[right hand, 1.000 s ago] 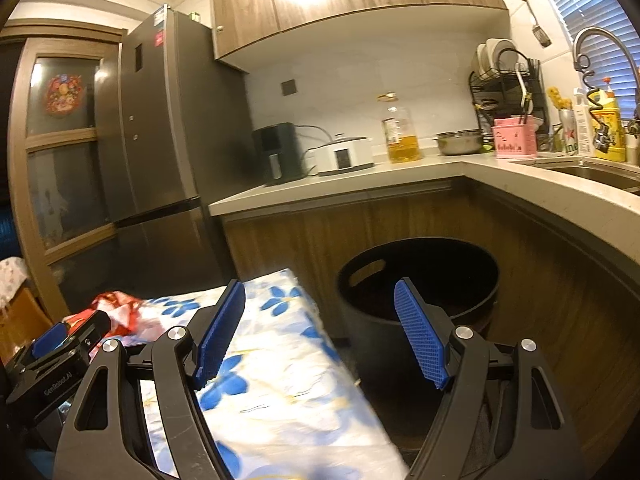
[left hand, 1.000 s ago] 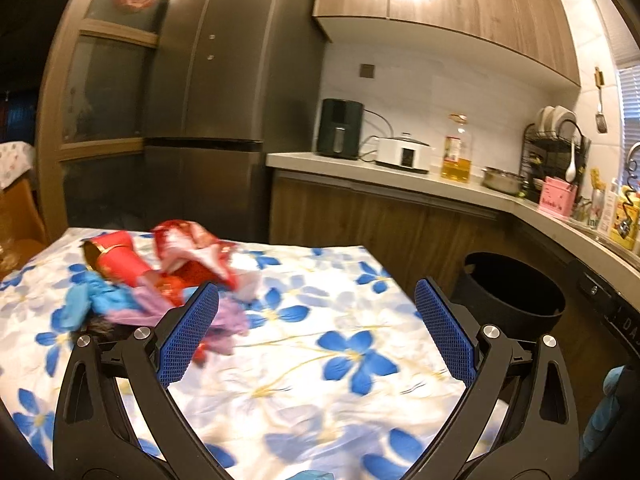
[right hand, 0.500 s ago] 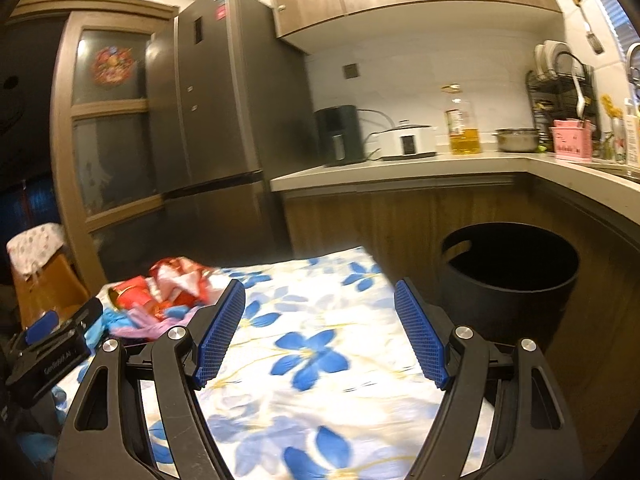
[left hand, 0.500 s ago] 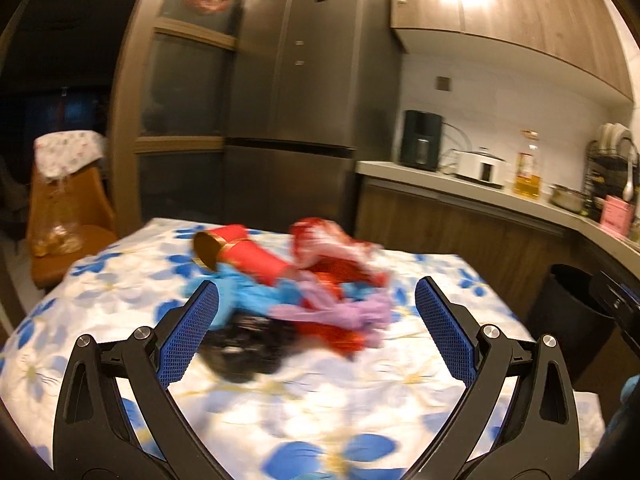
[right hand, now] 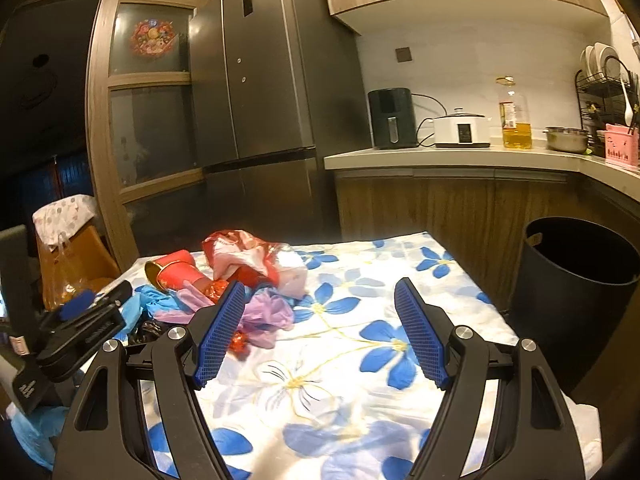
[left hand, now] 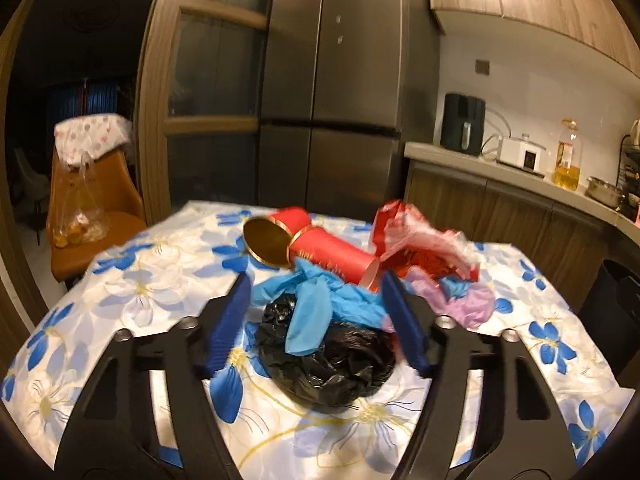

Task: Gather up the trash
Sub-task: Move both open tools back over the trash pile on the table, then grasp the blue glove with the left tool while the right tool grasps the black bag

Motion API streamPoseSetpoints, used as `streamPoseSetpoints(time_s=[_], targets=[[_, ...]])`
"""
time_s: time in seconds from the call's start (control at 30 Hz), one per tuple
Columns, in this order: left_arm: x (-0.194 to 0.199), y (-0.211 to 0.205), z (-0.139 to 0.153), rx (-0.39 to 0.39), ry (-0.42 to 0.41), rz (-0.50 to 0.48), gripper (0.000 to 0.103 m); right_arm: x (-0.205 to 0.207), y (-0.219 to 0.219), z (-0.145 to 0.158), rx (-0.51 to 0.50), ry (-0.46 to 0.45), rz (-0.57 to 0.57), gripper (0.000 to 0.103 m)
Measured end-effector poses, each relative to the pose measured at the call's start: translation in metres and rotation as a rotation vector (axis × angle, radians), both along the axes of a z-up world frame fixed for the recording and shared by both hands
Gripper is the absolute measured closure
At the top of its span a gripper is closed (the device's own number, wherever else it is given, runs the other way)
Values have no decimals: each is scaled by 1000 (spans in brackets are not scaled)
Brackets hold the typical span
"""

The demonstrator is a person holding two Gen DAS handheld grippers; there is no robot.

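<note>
On the floral tablecloth (left hand: 132, 280), the left gripper (left hand: 320, 320) stands with jaws spread around a blue glove (left hand: 316, 308) and black bag (left hand: 332, 364). Beyond lie a red tube (left hand: 320, 248) and red wrapper (left hand: 416, 244). Rightward, the right gripper (right hand: 320, 332) hangs wide apart, empty, near the black bin (right hand: 576, 280).

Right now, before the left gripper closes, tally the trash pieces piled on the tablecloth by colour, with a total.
Red: 2, a tube and a crumpled wrapper
Blue: 1, a glove bundle
Black: 1, a bag
Purple: 1, a soft plastic wad
Total: 5 clearly separate pieces; small scraps beneath the pile cannot be counted.
</note>
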State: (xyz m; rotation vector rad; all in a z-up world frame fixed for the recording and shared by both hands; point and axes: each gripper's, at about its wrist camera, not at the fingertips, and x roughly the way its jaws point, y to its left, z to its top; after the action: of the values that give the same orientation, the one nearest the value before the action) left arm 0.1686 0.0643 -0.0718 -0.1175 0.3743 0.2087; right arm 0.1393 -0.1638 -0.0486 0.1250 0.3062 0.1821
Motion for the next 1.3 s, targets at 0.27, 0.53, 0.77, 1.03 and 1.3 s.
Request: streamPoseSetpoints(time_s=[0.27,0.53,0.77,1.03,1.3], targets=[[25,17,-23,-103,142,-27,89,18,24,-7,-14,28,43,28],[11,20,-15,-145,73,-82,103,27,47,-16,-27,57,91,28],[-20,36,5,-169,-10,-67,103,32,69,-24,-18,97,155,32],[-46,63,10,-215,-36,-21,103,31,121,-38,-48,147,324,33],[-68,85,23,-220,-91,28,103,36,162,-43,-74,195,416,33]])
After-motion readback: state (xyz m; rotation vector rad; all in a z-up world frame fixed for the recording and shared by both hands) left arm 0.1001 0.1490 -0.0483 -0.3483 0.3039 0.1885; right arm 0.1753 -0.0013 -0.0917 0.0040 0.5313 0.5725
